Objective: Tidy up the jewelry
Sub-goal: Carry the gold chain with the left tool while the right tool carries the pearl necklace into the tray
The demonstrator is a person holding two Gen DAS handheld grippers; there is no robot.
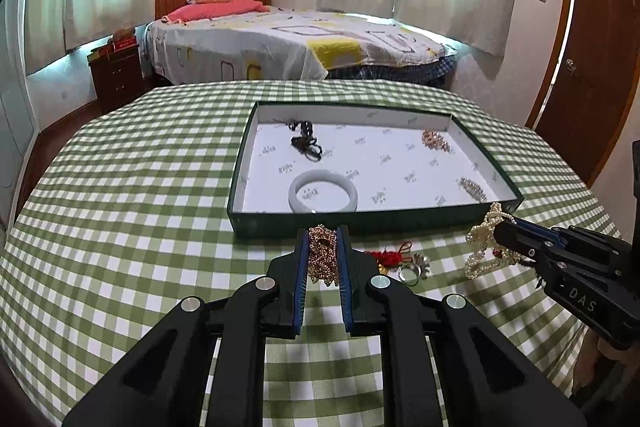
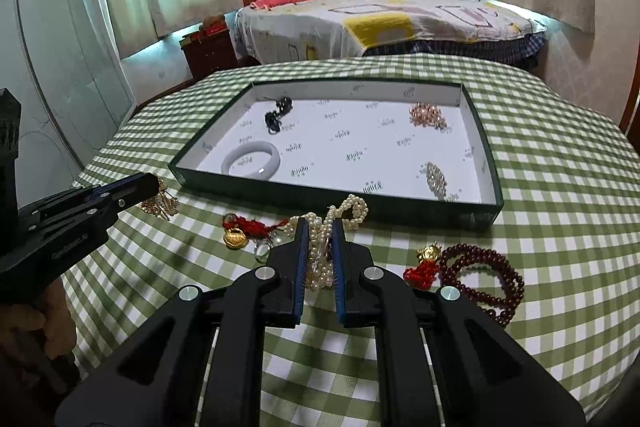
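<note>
a gold chain necklace [image 1: 322, 254] sits bunched between the jaws of the left gripper [image 1: 322, 239], which pinch it from both sides just short of the near wall of the green tray [image 1: 236, 183]. a pearl necklace [image 2: 325, 247] is pinched the same way between the jaws of the right gripper [image 2: 320, 227], one loop of it spilling out past the fingertips toward the tray wall. just left of the right gripper's jaws on the green checked tablecloth [image 2: 560, 163] lie a red knotted cord with a gold pendant [image 2: 240, 229] and a silver ring [image 2: 263, 250], close together; to the right of those jaws lies a dark red bead bracelet [image 2: 486, 281] with a red tassel and gold charm [image 2: 424, 265] touching its left side. ahead of both pairs of jaws, inside the tray, a white jade bangle [image 1: 323, 191] lies near the front wall, a black beaded piece [image 1: 306, 140] toward the far left corner, a rose-gold beaded piece [image 1: 436, 140] toward the far right, and a silver crystal bracelet [image 1: 473, 189] near the right front corner, all well apart from one another. beyond the table stands a bed [image 1: 280, 39] with a red pillow [image 1: 216, 9].
</note>
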